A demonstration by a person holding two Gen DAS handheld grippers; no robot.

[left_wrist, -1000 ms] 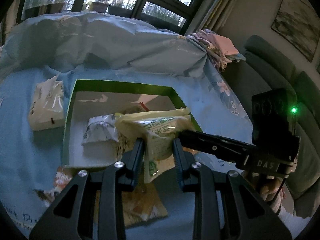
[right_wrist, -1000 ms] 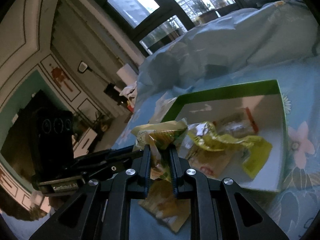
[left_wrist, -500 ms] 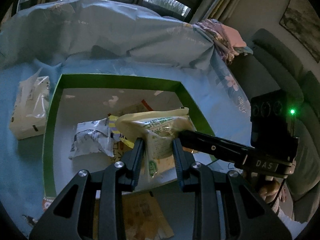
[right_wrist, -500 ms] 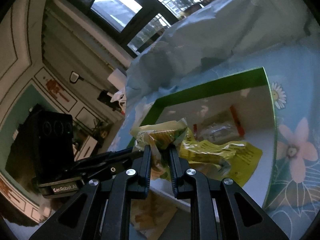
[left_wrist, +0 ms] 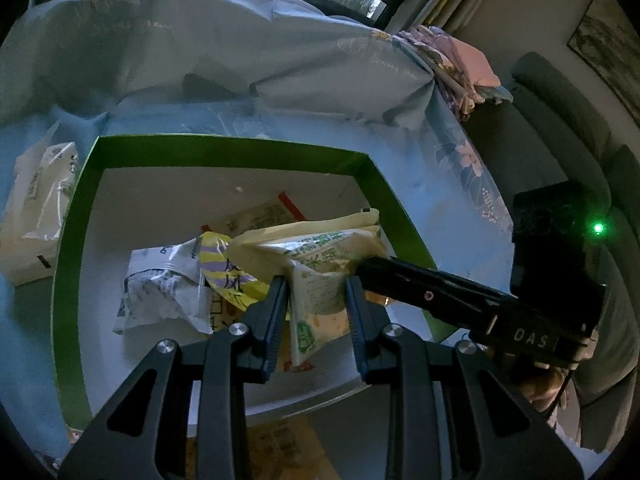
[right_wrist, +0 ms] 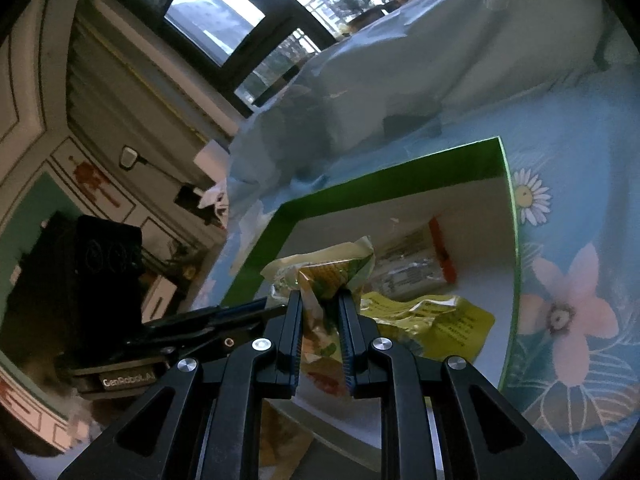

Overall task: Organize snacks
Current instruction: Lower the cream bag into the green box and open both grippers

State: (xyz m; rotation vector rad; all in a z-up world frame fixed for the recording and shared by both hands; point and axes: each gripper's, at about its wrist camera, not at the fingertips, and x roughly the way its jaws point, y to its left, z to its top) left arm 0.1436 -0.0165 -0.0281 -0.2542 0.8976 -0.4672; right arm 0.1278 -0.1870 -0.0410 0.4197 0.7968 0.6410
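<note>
left gripper [left_wrist: 316,280], right gripper [right_wrist: 319,298], jaws clamped

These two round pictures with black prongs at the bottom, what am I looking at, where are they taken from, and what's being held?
There is no robot here. A person holds a two-finger grabbing tool in each hand, and each tool carries a wide-angle camera looking forward along its fingers, so the black prongs are the tool's own fingers.

One picture comes from the left gripper, the other from the right gripper. Each view also shows the other tool reaching in from the side.

Both grippers are closed on the same pale yellow snack bag, one at each end, held over a green box with a white inside. The box stands on a light blue flowered cloth. In it lie a white packet, a yellow packet and a flat packet with a red stripe. Another white bag lies on the cloth beside the box.
</note>
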